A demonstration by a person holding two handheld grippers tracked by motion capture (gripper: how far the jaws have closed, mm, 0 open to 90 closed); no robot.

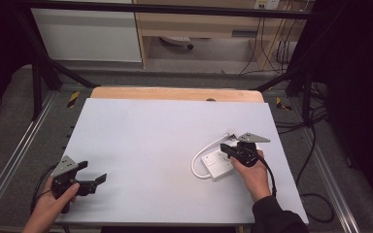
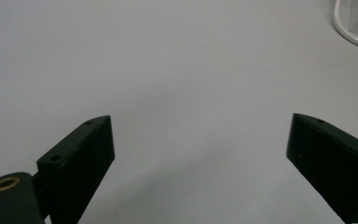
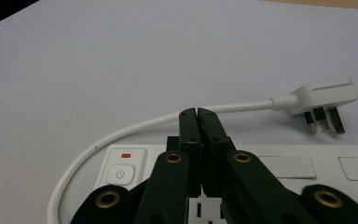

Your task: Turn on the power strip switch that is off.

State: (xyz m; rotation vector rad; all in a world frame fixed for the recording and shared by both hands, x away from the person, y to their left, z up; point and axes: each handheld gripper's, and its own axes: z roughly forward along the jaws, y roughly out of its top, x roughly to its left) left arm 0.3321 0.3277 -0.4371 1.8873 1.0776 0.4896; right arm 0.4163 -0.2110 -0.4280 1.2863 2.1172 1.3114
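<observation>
A: High view: right gripper (image 1: 236, 151) sits over the white power strip (image 1: 217, 165) at the counter's (image 1: 141, 145) right side. Plug (image 1: 231, 132) lies just beyond, cord (image 1: 200, 156) looping left.

B: Jaws?

A: Right gripper view shows them fully closed, tips together, nothing between, above the sockets beside the power button (image 3: 120, 175). Left gripper (image 1: 91, 181) is wide open, empty, well apart.

B: Step?

A: Looks like lining up a press or a grasp. Next move needs careful aim; grabbing the plug means opening first.
</observation>
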